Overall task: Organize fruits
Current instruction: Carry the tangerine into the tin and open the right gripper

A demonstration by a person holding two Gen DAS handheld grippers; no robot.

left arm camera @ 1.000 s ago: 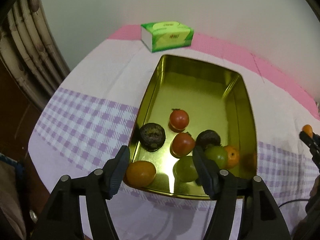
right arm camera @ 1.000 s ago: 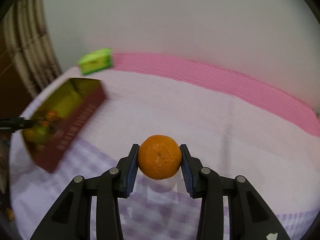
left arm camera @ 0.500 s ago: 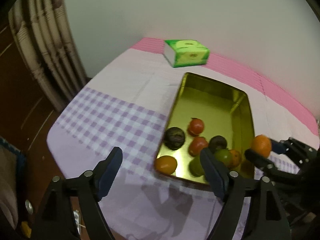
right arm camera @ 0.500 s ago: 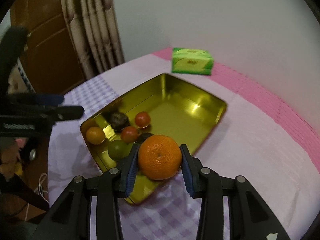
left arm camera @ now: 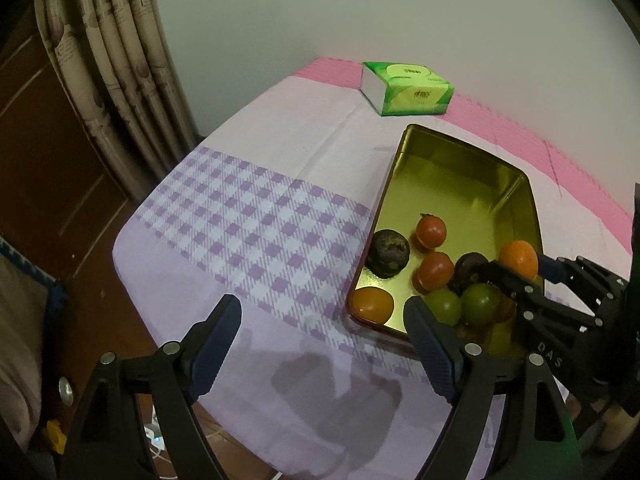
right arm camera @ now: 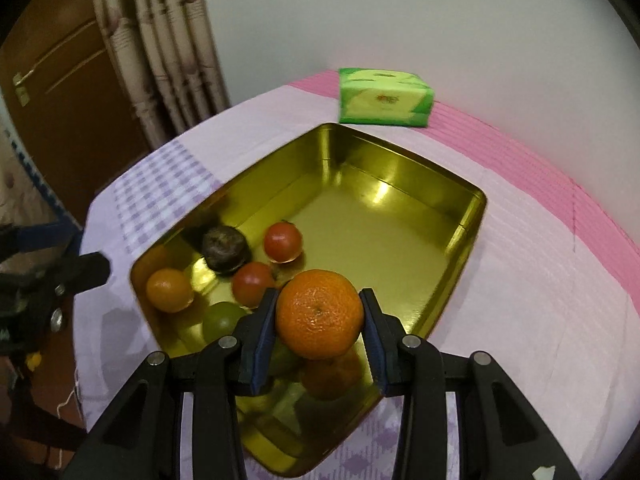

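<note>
A gold metal tray (left arm camera: 460,184) (right arm camera: 360,184) lies on the table and holds two red tomatoes (left arm camera: 431,231), dark round fruits (left arm camera: 388,253), green fruits (left arm camera: 480,299) and an orange fruit (left arm camera: 372,303) at its near corner. My right gripper (right arm camera: 319,314) is shut on an orange mandarin (right arm camera: 319,314) and holds it over the tray's near end, above the fruit pile. In the left wrist view it reaches in from the right with the mandarin (left arm camera: 518,260). My left gripper (left arm camera: 322,334) stands open and empty above the checked cloth, left of the tray's near corner.
A green tissue box (left arm camera: 408,88) (right arm camera: 384,97) sits beyond the tray near the wall. The cloth (left arm camera: 256,220) is lilac check, white and pink. The table edge drops off at the left toward curtains (left arm camera: 116,80) and a brown door.
My left gripper opened wider and drew back left, off the tray. My right gripper carried the mandarin from the bare cloth across to above the tray's near end.
</note>
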